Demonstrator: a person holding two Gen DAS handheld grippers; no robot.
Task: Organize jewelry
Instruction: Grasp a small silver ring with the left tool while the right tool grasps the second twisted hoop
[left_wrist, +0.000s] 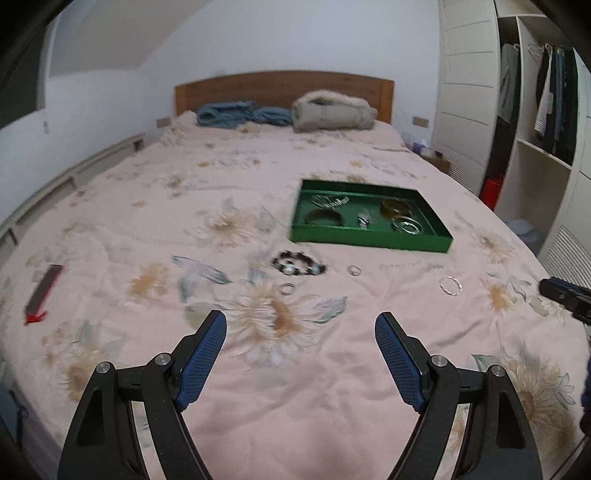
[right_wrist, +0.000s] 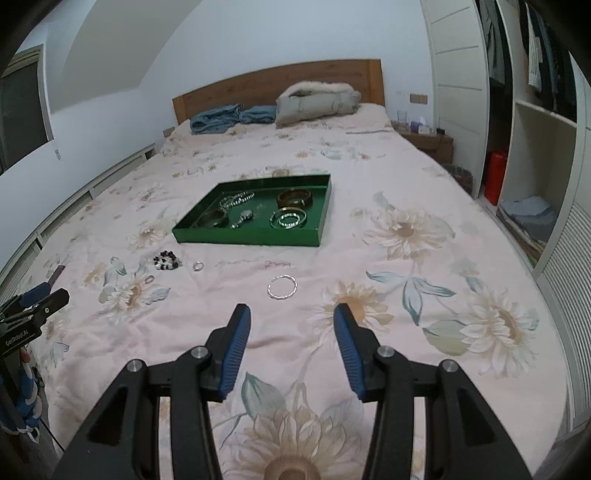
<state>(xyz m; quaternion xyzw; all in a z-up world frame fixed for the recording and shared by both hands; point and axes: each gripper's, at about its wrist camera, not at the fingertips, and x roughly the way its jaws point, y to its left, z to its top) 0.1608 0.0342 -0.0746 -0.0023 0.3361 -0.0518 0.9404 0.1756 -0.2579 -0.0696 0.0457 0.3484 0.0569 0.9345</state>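
A green tray (left_wrist: 369, 242) (right_wrist: 243, 239) lies on the pink floral bedspread and holds several bangles, a watch and chains. In front of it on the bed lie a dark beaded bracelet (left_wrist: 298, 263) (right_wrist: 167, 259), two small rings (left_wrist: 354, 270) (left_wrist: 287, 288) (right_wrist: 198, 265) (right_wrist: 149, 279), a thin chain (right_wrist: 255, 263) and a silver twisted bangle (left_wrist: 450, 285) (right_wrist: 282, 287). My left gripper (left_wrist: 300, 325) is open and empty, short of the rings. My right gripper (right_wrist: 291, 319) is open and empty, just short of the silver bangle.
A dark flat item with a red tassel (left_wrist: 43, 290) lies at the bed's left. Folded blue cloth (left_wrist: 240, 113) and a beige coat (left_wrist: 332, 110) lie by the wooden headboard. An open wardrobe (left_wrist: 535, 129) stands on the right, and a low shelf runs along the left wall.
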